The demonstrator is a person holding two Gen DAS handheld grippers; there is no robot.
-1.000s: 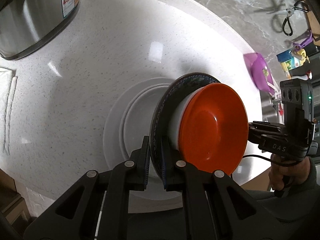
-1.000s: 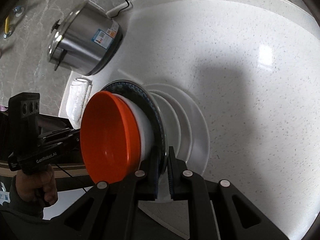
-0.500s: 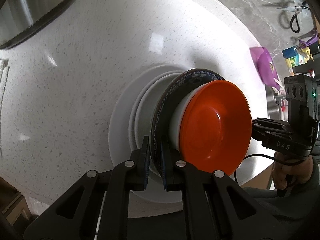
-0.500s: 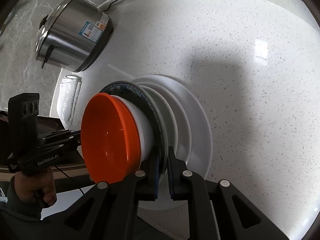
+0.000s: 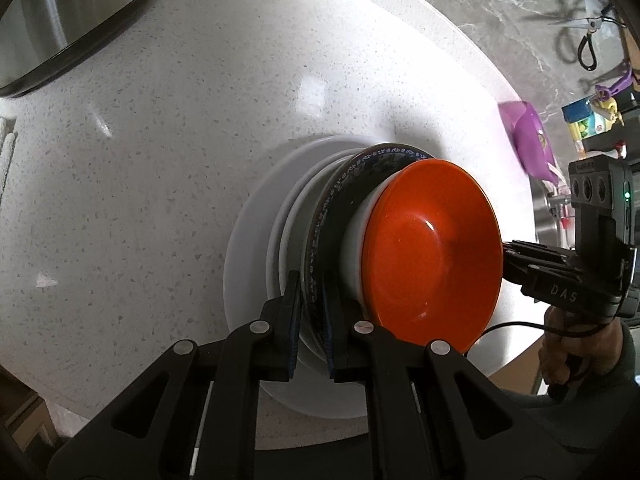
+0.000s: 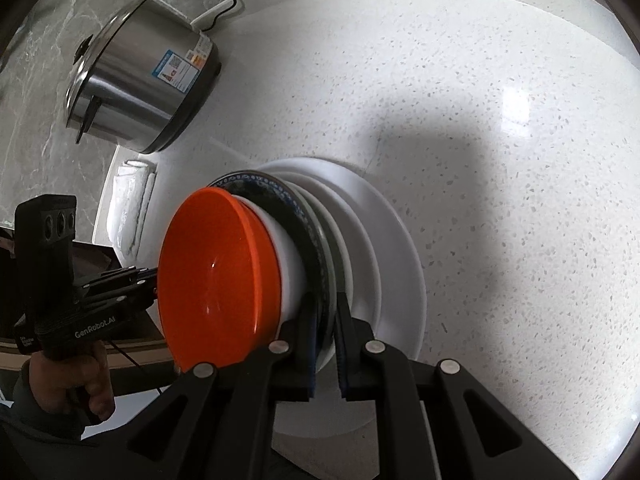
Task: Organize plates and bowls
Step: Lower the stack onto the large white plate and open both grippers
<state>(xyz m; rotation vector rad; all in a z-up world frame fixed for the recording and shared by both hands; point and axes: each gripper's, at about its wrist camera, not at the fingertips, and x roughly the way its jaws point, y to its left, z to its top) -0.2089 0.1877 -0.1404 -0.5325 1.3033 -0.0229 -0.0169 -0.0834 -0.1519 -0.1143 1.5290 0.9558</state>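
A dark plate with a blue patterned rim [image 5: 340, 188] [image 6: 280, 196] carries a white bowl [image 5: 354, 252] [image 6: 286, 264] with an orange bowl [image 5: 432, 252] [image 6: 216, 272] nested in it. My left gripper [image 5: 311, 312] is shut on the plate's near rim. My right gripper [image 6: 325, 332] is shut on the opposite rim. The plate hangs very close above a stack of white plates [image 5: 256, 248] [image 6: 392, 248] on the white counter; I cannot tell whether it touches them.
A steel rice cooker [image 6: 140, 76] [image 5: 60, 12] stands at the counter's back left, a folded white cloth [image 6: 132, 204] beside it. A purple bowl [image 5: 532, 144], scissors [image 5: 588, 40] and small toys [image 5: 592, 116] lie beyond the counter's far edge.
Both grippers have carried the dark plate with its bowls down and over the white plate stack, which now sits right beneath it.
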